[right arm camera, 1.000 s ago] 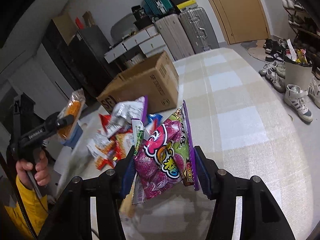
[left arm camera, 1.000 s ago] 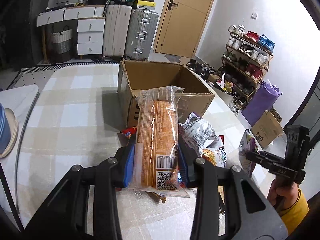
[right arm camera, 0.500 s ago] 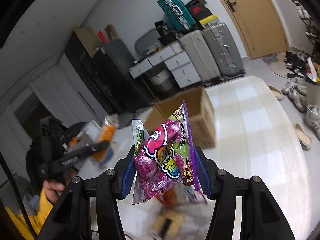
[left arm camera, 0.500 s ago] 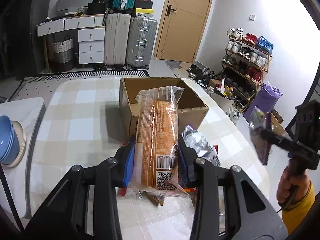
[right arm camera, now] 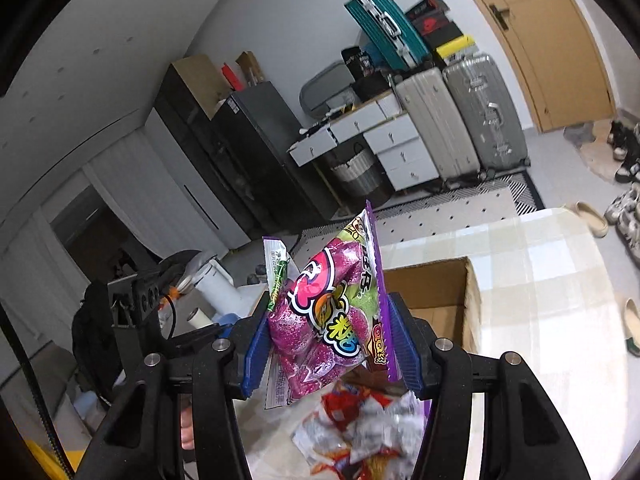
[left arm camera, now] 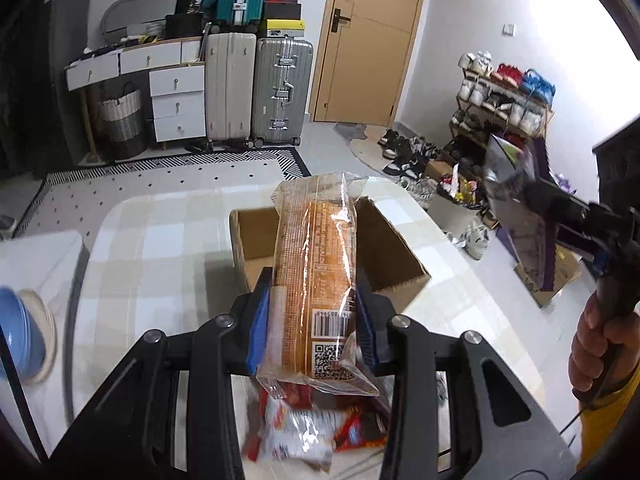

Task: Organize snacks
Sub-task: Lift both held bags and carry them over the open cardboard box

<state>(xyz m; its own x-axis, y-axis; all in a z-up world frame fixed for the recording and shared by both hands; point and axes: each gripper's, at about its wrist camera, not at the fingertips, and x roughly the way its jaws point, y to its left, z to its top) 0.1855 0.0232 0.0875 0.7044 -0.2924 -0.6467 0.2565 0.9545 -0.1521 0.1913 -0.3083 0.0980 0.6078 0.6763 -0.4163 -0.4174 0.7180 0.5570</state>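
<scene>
My left gripper (left arm camera: 312, 320) is shut on a clear bag of orange biscuits (left arm camera: 316, 264) and holds it above the near side of an open cardboard box (left arm camera: 384, 248) on the checked table. My right gripper (right arm camera: 328, 344) is shut on a purple candy bag (right arm camera: 332, 312), held high near the same box (right arm camera: 436, 296). In the left wrist view the right gripper (left arm camera: 556, 204) with its purple bag (left arm camera: 520, 216) hangs in the air at the right of the box. Loose snack packs (left arm camera: 304, 432) lie on the table below both grippers; they also show in the right wrist view (right arm camera: 360, 428).
Blue bowls (left arm camera: 20, 340) stand at the table's left edge. Suitcases (left arm camera: 256, 88) and white drawers (left arm camera: 172, 96) line the far wall by a wooden door (left arm camera: 368, 40). A shoe rack (left arm camera: 500, 104) stands at the right. The table's rounded far edge (right arm camera: 560, 220) lies beyond the box.
Both grippers have risen with their bags. The left one has moved forward over the box's near side. The right one has swung up and in toward the box.
</scene>
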